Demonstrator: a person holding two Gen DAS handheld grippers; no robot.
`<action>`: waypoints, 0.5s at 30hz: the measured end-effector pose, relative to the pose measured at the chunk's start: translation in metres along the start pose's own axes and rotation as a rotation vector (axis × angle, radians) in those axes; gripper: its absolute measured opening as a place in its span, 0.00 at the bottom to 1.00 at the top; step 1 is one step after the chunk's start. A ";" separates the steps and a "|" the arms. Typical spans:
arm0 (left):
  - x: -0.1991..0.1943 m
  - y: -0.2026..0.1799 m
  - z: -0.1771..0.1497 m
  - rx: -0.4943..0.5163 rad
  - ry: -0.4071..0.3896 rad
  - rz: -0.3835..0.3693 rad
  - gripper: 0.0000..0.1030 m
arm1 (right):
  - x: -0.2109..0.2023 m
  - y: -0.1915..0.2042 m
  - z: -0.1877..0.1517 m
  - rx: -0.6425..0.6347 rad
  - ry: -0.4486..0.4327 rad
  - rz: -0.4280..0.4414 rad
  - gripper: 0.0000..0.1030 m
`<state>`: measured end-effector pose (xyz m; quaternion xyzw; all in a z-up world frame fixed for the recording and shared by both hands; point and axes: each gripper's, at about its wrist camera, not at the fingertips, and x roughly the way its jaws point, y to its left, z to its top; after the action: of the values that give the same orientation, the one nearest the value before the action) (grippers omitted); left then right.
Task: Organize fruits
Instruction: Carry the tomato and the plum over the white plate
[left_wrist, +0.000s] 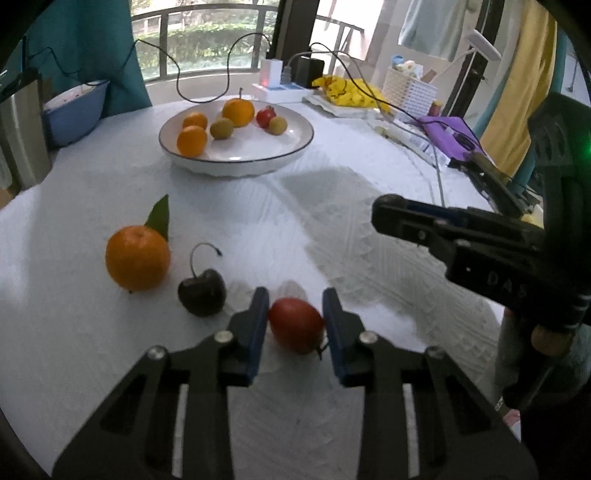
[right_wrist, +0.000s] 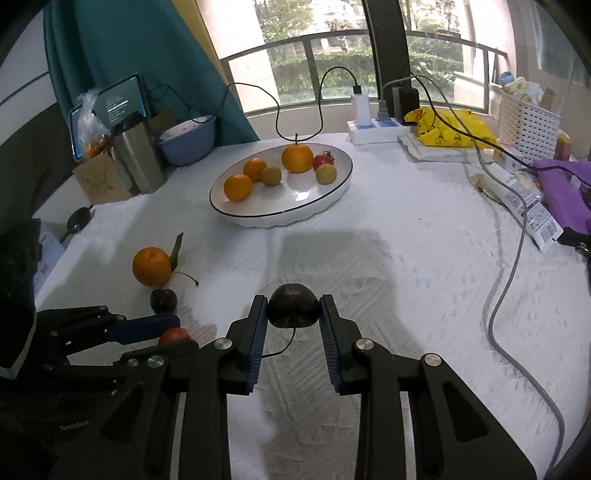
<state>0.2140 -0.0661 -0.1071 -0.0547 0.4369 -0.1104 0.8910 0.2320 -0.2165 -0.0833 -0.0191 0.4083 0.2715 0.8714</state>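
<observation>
Left gripper (left_wrist: 295, 306) clamped on a cherry tomato (left_wrist: 295, 325) resting on the tablecloth (left_wrist: 221, 229) — soft, thin-skinned, best gripped lightly at its middle; right gripper (right_wrist: 293, 308) holds a dark cherry (right_wrist: 293, 309) aloft.

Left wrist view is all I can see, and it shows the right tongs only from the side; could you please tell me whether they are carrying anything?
Observer: Yes. The right tongs are shut on a dark cherry, with its stem trailing back toward the camera.
Operator: Thank you. What stands behind the steel cup at the edge of my picture?
Observer: A phone with a lit screen leans there.
Operator: Is anything else beside it?
Observer: A clear plastic bag with something orange inside sits in front of the phone's left part.
</observation>
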 end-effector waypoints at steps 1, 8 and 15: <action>0.000 -0.001 0.000 0.003 0.001 -0.001 0.30 | 0.000 -0.001 0.001 0.002 0.000 -0.005 0.30; -0.006 -0.005 0.007 0.027 -0.017 -0.020 0.30 | -0.009 -0.009 0.008 0.012 -0.018 -0.023 0.30; -0.015 -0.005 0.023 0.045 -0.054 -0.034 0.30 | -0.012 -0.011 0.021 0.011 -0.034 -0.030 0.30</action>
<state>0.2229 -0.0677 -0.0805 -0.0448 0.4091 -0.1337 0.9015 0.2462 -0.2265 -0.0624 -0.0157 0.3944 0.2567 0.8822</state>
